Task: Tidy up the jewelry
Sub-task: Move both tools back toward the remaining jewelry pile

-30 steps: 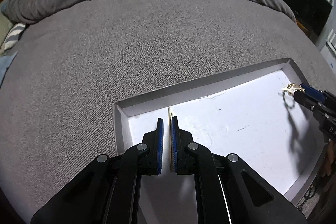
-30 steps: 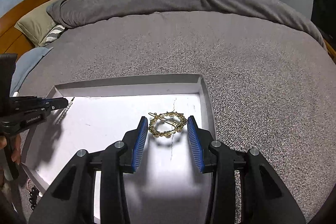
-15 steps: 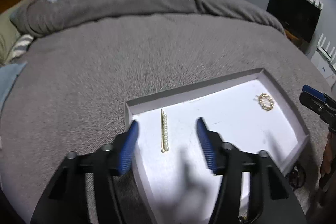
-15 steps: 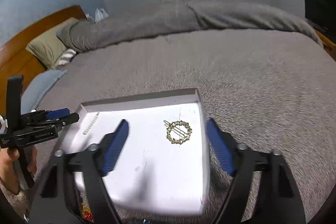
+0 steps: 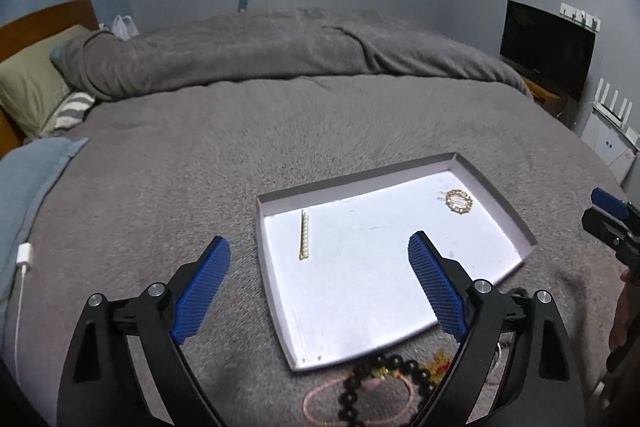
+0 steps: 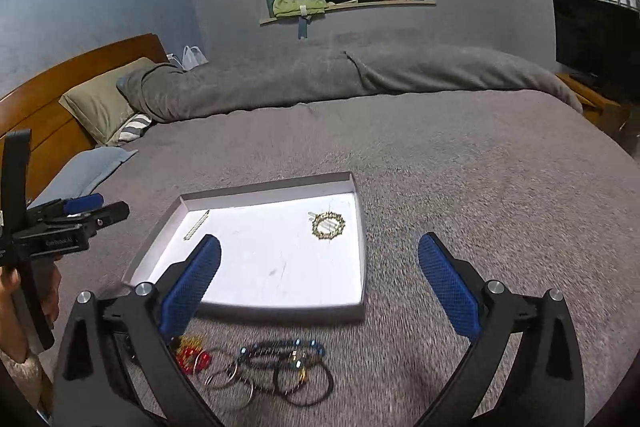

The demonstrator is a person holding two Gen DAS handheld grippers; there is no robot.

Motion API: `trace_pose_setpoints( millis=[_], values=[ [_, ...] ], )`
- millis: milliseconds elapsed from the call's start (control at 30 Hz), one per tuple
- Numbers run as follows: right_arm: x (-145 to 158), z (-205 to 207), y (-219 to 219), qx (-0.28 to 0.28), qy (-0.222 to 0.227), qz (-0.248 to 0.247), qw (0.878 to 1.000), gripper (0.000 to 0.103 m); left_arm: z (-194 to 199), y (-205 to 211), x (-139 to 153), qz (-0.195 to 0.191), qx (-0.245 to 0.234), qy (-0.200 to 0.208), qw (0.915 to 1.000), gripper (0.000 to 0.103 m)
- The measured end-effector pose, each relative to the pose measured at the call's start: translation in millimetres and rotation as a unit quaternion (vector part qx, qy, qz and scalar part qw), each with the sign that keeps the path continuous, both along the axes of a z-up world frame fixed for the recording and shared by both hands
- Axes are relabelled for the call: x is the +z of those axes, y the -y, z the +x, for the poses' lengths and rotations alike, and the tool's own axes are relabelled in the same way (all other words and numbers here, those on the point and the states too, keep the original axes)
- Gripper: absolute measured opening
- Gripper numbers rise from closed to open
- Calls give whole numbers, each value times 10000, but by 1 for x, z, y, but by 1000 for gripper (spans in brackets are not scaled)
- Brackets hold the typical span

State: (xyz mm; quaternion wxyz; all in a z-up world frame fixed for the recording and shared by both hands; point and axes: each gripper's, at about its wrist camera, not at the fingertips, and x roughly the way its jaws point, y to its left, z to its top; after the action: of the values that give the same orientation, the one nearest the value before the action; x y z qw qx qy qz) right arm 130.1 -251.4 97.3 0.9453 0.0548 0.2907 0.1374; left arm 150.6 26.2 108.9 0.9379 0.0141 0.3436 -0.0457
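A shallow white cardboard tray (image 5: 516,223) with low grey walls lies on the grey fuzzy blanket (image 5: 180,167) of the bed. Inside the tray, near its left wall in the left wrist view, lies a thin gold hair pin with a row of small pearls (image 5: 304,235). In the far right corner of the tray lies a round gold wreath-shaped hair clip (image 5: 459,201). The two pieces are well apart.

The left claw (image 5: 319,259) hangs above the near edge of the tray; its blue ribbed pads are wide apart and opening more, with nothing between them. The right claw (image 6: 319,259) also hangs above the near edge of the tray, its blue pads wide apart and opening more, and it holds nothing.

On the blanket just in front of the tray lies a heap of other jewelry: a black bead bracelet (image 5: 384,379), a thin pink cord bracelet (image 5: 320,401), red bead earrings (image 6: 192,357), thin metal hoops (image 6: 228,385) and dark cord bracelets with blue beads (image 6: 288,367).

In the right wrist view, the body of the left claw carries small pale writing, but it is too blurred to read. At the right of the room stands a black television (image 6: 596,43); no brand can be read on it.
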Motion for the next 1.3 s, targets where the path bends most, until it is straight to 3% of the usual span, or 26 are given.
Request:
trace_pose_setpoints(
  millis=[300,733,1033,1300],
  values=[
    [-2,-30,2,30,24,-230,9997,97,-34,-8,7,-117,103,66,9999,91],
    [-31,-48,-2,108,-204,-444,9987,97,-65,-22,-4,-139,285,19,9995,92],
    [-58,-55,-3,203,-402,-666,9968,97,-90,-25,-30,-204,318,-124,9992,92],
    [-81,-53,-7,332,-516,-654,9960,97,-96,-13,-73,-201,151,-519,9983,92]
  ],
)
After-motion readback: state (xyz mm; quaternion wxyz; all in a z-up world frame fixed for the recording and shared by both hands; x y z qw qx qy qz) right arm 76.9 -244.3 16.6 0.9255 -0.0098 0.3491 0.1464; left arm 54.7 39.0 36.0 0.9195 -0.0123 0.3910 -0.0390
